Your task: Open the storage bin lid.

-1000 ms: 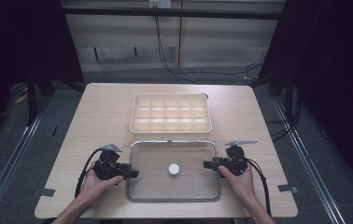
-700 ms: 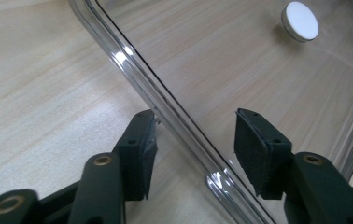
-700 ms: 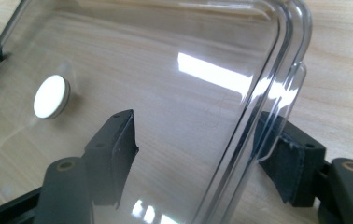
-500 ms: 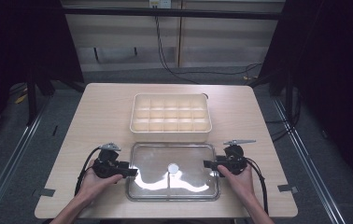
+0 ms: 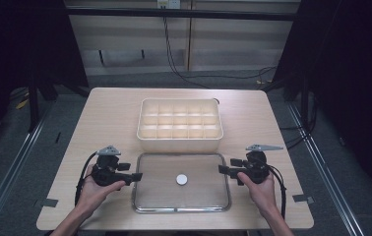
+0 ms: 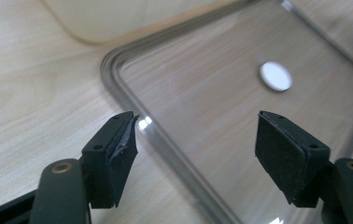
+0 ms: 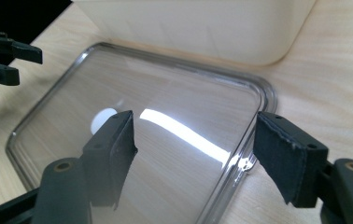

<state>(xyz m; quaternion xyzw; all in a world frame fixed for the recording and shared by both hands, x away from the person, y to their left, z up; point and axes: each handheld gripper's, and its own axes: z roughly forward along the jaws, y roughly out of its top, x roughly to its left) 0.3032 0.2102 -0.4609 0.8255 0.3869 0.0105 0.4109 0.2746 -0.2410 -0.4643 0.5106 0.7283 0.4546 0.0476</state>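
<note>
Table [image 5: 110, 118] with empty compartment box [image 5: 180, 125]

Lid [image 5: 181, 196] flat on table [image 5: 272, 123], near person's edge; small round disc [image 5: 181, 179] at lid's middle. Compartment box [image 5: 180, 124] just behind lid, toward table's far side. Left gripper [image 5: 136, 176] at lid's left edge, right gripper [image 5: 222, 169] at its right edge, lid between them
</note>
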